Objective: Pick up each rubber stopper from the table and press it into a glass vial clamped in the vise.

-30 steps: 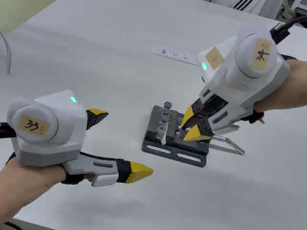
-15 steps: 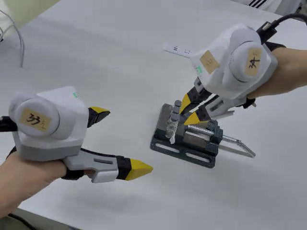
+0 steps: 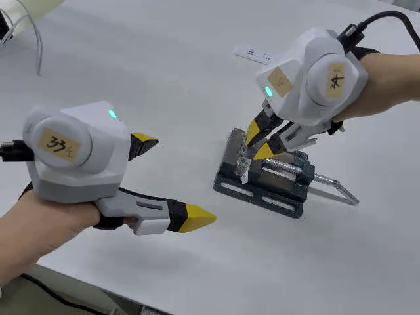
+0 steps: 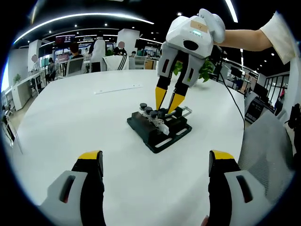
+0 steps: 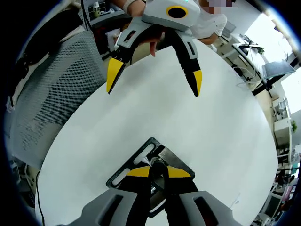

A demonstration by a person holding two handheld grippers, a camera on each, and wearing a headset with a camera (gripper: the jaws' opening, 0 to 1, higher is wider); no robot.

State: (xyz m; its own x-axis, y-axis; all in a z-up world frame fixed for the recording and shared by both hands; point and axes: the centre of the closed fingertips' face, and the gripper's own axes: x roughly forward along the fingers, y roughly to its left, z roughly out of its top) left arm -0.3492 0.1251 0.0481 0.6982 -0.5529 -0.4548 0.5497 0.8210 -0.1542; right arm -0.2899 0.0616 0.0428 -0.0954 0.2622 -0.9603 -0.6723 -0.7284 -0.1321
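**Head view.** A smooth, matt white table (image 3: 164,72) carries a black metal vise (image 3: 261,194) with a slotted base and a bright steel screw. A clear glass vial (image 3: 245,172) stands clamped in it. The left gripper (image 3: 172,178), a white plastic shell with black jaws tipped in yellow, hangs over bare table well apart from the vise, spread wide and carrying nothing. The right gripper (image 3: 258,142) points down at the vise top, its tips close together. A flat white power strip (image 3: 252,54) lies farther back.

**Left gripper view.** Round dark rubber stoppers (image 4: 143,106) cap a row of vials in the vise, and the right gripper's tips sit just above that row. Behind is an office with ceiling strip lights.

**Right gripper view.** The gripper's own tips leave a narrow gap over the vise, with something small and dark between them. I cannot tell whether they pinch it. A grey mesh chair (image 5: 61,84) stands beside the table.
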